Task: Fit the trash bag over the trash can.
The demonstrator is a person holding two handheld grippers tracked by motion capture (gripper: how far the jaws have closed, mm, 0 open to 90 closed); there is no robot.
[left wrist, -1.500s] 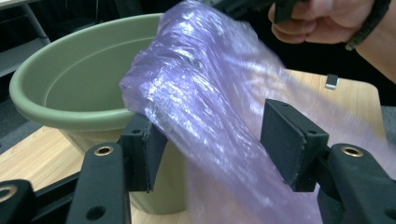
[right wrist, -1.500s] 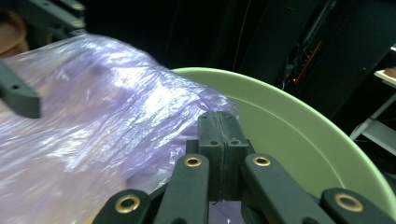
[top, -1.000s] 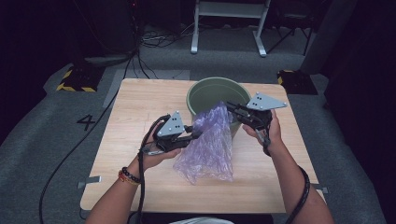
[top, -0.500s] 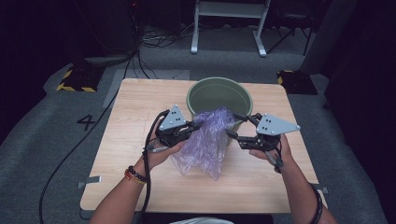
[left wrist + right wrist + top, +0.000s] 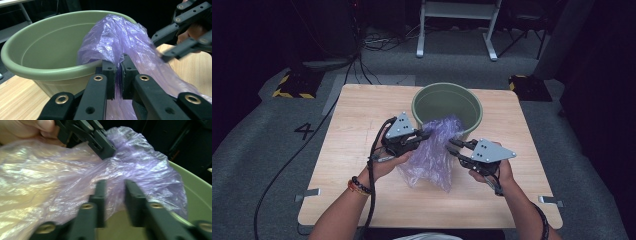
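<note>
A crumpled purple plastic bag (image 5: 432, 160) hangs from my left gripper (image 5: 426, 135), which is shut on a fold near its top. In the left gripper view the film is pinched between the pads of the left gripper (image 5: 118, 66). The bag's top leans on the rim of the green bucket (image 5: 447, 87). My right gripper (image 5: 452, 147) points at the bag's right side. Its jaws have just been closing. In the right gripper view a gap still shows between the jaws of the right gripper (image 5: 115, 187), with the bag (image 5: 140, 165) just beyond and nothing pinched.
The bucket (image 5: 50, 50) stands at the far middle of the wooden table (image 5: 357, 115) and looks hollow inside. Bare tabletop lies left and right of the hands. Cables trail off the table's left side to the floor.
My right gripper has come away from the bag's top by the bucket rim, moving toward the near edge and lower, and now faces the bag's right side. The left gripper stays put.
</note>
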